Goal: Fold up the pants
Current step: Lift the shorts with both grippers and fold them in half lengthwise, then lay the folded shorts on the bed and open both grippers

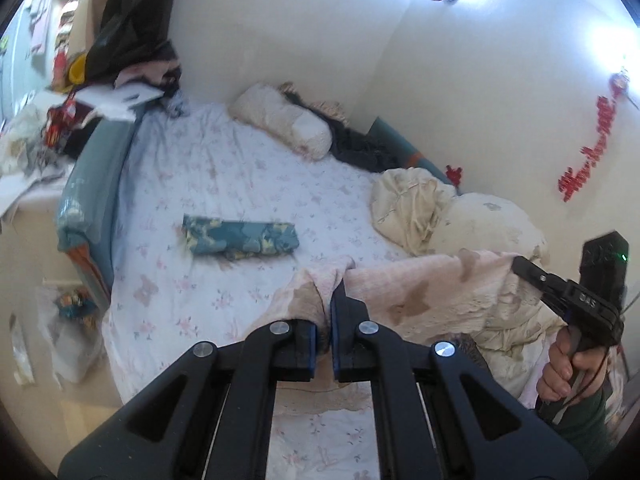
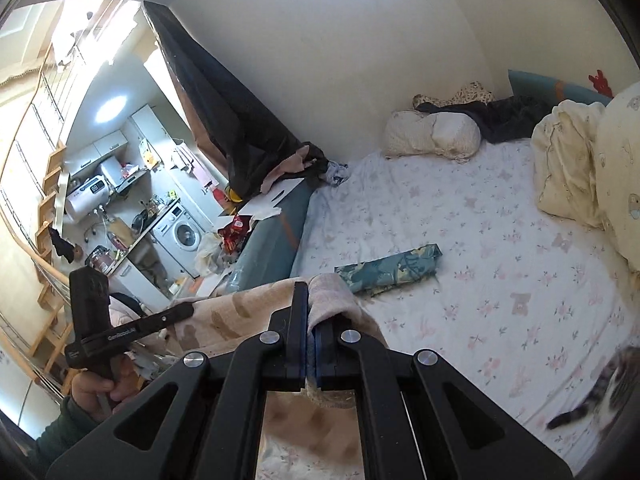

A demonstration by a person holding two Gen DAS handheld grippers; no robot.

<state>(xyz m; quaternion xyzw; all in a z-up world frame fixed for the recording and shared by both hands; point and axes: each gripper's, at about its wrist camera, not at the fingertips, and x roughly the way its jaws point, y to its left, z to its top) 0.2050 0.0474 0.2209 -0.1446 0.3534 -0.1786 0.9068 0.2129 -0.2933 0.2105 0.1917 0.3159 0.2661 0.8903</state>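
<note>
The pink pants (image 1: 420, 284) with brown patches hang stretched between my two grippers above the bed. My left gripper (image 1: 330, 300) is shut on one end of the pants' top edge. My right gripper (image 2: 310, 300) is shut on the other end; the pants (image 2: 224, 312) stretch from it towards the left gripper (image 2: 176, 314) at the left of that view. The right gripper also shows in the left wrist view (image 1: 524, 268), pinching the cloth. The lower part of the pants hangs out of sight below the grippers.
The bed (image 1: 208, 184) has a floral sheet. A folded blue patterned garment (image 1: 240, 236) lies mid-bed. A pillow (image 1: 284, 120) and a bunched cream duvet (image 1: 440, 208) lie towards the wall. A cat (image 2: 608, 392) is on the bed's right edge. A cluttered table (image 1: 36, 148) stands left of the bed.
</note>
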